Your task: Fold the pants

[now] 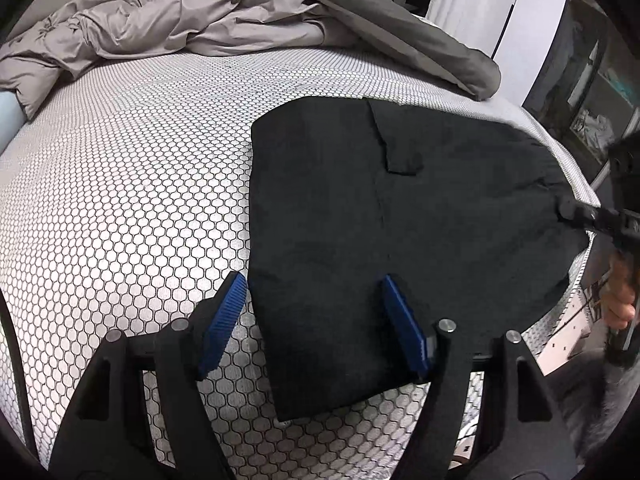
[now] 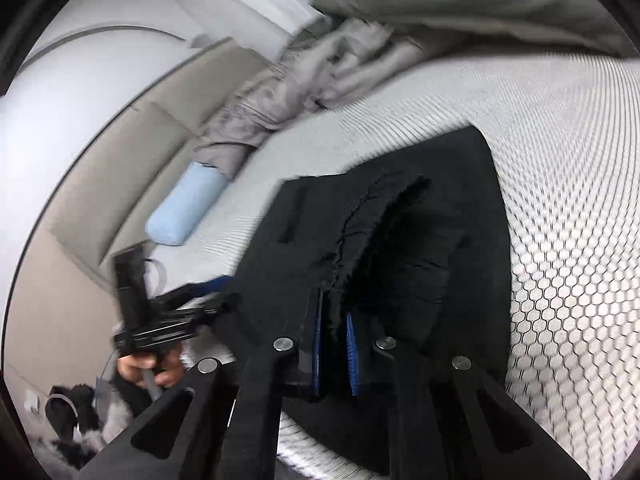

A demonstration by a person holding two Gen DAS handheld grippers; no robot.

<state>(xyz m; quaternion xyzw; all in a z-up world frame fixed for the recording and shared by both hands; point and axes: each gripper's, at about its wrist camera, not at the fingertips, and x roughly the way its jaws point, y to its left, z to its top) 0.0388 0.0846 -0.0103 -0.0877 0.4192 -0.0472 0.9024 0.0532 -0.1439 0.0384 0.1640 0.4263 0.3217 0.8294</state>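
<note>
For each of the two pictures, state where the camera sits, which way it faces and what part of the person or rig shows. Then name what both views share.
Left wrist: rides the left gripper, angled down over the black pants on the mattress; jaws open; right gripper at the pants' far edge.
Right wrist: rides the right gripper, shut on the pants; left gripper and its hand show.
Shared: pants, mattress, grey duvet.

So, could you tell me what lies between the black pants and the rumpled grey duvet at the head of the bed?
Only bare honeycomb-patterned mattress lies between the pants and the duvet, clearest in the left wrist view.
</note>
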